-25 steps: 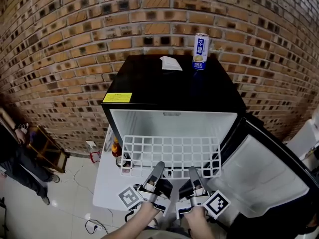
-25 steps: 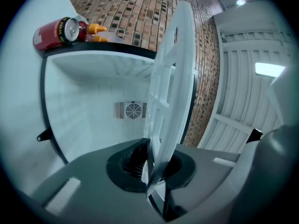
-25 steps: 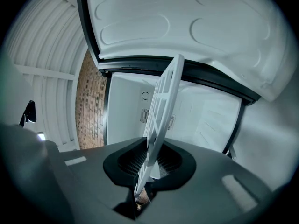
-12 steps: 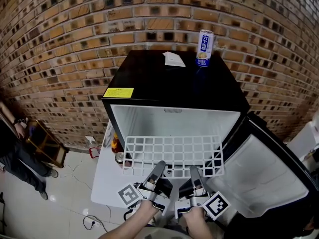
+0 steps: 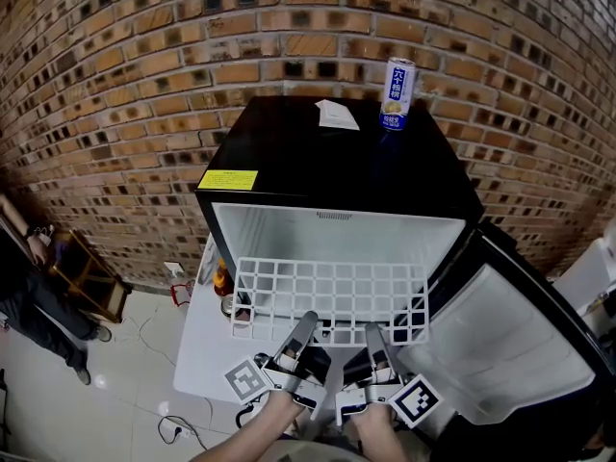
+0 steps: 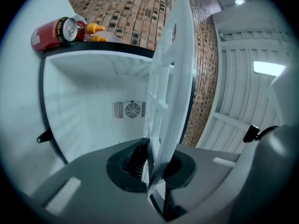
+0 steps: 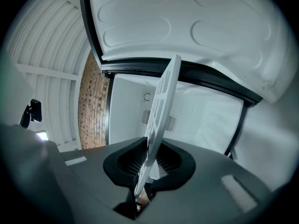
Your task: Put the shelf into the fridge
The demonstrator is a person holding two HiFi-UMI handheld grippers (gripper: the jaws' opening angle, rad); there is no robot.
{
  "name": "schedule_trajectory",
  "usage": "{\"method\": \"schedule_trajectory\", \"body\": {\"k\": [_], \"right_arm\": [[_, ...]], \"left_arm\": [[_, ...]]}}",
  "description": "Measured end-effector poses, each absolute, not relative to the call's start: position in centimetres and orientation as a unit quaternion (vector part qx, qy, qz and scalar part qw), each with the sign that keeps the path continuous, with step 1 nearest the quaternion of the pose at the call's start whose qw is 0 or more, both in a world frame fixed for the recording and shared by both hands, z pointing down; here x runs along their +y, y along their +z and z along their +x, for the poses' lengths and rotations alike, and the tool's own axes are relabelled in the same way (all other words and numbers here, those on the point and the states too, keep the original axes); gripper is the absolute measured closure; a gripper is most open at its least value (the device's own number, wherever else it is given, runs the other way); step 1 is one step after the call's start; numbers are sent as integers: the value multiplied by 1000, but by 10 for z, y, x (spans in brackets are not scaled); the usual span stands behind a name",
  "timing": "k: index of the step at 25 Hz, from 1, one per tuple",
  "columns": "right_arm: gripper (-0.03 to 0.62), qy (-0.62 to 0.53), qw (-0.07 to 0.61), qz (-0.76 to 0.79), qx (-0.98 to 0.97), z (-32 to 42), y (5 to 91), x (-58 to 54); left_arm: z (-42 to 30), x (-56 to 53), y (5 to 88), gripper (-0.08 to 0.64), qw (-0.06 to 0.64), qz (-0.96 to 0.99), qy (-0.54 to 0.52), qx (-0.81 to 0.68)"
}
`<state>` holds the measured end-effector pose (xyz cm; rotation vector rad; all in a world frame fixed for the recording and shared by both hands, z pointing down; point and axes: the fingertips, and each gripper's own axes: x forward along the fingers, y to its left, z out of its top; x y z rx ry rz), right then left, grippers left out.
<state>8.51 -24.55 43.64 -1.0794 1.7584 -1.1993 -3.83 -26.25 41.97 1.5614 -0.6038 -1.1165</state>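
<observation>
- Head view: white grid shelf (image 5: 330, 299) sits roughly level at the mouth of the open fridge (image 5: 337, 162). Its far edge at 12 o'clock is in the opening, its near edge at 6 o'clock outside.
- left gripper (image 5: 306, 325) is clamped on that near edge. right gripper (image 5: 373, 333) grips it too, its jaws just eased apart slightly, shelf between the pads.
- Risk: if the right grip slackens, that side sags, the shelf skews and a corner jams on the wall at 9 o'clock or the door (image 5: 510, 345) side at 3 o'clock.
- An uneven push would likely cock it in the cavity.
</observation>
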Motion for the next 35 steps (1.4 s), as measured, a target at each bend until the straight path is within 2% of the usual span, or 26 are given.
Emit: {"method": "schedule_trajectory", "body": {"k": [35], "right_arm": [[549, -456, 370, -437, 681, 80, 423, -274]], "left_arm": [[-42, -294, 410, 522, 527, 672, -453, -257]]}}
